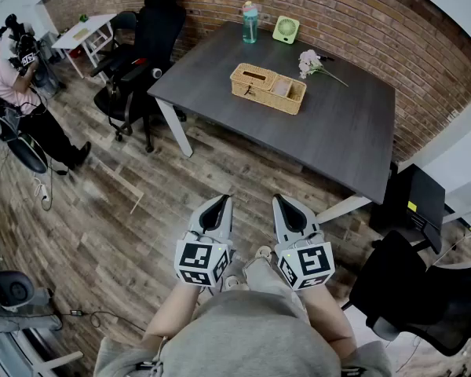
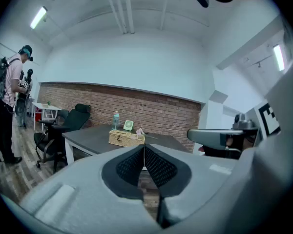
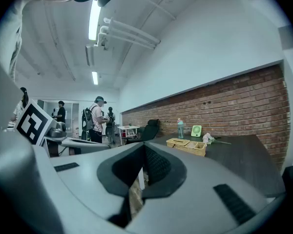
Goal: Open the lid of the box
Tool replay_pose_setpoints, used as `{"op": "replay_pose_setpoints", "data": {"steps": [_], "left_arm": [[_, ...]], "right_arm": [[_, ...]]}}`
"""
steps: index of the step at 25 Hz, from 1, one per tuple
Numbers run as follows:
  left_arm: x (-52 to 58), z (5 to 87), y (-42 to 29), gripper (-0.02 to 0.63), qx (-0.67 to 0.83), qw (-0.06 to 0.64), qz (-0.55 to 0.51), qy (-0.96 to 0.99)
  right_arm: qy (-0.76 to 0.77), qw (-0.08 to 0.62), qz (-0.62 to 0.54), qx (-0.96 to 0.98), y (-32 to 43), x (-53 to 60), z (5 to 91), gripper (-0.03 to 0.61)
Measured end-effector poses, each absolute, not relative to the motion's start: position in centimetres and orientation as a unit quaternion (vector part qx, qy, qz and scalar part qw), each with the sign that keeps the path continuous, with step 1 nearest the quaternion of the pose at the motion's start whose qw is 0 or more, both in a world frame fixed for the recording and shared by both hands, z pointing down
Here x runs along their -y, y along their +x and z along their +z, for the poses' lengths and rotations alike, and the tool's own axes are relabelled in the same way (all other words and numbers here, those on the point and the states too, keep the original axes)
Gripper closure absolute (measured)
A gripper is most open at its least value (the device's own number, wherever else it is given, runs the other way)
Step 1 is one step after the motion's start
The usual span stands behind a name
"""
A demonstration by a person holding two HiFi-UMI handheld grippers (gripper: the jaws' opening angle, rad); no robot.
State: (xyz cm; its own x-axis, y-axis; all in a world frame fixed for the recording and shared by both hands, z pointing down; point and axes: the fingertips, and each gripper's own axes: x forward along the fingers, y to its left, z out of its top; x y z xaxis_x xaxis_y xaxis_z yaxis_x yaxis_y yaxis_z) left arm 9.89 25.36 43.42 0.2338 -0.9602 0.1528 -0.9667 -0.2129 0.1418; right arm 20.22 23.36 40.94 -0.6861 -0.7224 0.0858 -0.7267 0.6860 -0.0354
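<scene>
On the dark table [image 1: 337,132], toward its far left corner, sits the woven box [image 1: 268,88], with its lid lying flat over its left part. A flower [image 1: 310,63] lies just right of the box. Farther back, near the brick wall [image 1: 353,14], stand a bottle [image 1: 250,22] and a green fan [image 1: 286,29]. A black chair [image 1: 145,45] stands at the table's left end, and a person [image 1: 16,93] stands at the far left. Near the wearer, over the wood floor [image 1: 102,210] and well apart from the table, the left gripper [image 1: 220,203] and right gripper [image 1: 281,203] are held side by side. Each has its jaws pressed together with nothing between them.
</scene>
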Motion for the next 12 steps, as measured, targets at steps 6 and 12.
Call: {"op": "replay_pose_setpoints", "data": {"steps": [6,12], "left_arm": [[-29.2,44.0,10.1,0.594,0.614,0.109,0.016,0.782],[-30.9,43.3,9.6,0.594,0.616,0.099,0.006,0.781]], "right_arm": [[0.390,0.036,0.032,0.919,20.4,-27.7,41.1,0.578],[0.383,0.038,0.026,0.923,20.0,-29.6,40.8,0.578]]}}
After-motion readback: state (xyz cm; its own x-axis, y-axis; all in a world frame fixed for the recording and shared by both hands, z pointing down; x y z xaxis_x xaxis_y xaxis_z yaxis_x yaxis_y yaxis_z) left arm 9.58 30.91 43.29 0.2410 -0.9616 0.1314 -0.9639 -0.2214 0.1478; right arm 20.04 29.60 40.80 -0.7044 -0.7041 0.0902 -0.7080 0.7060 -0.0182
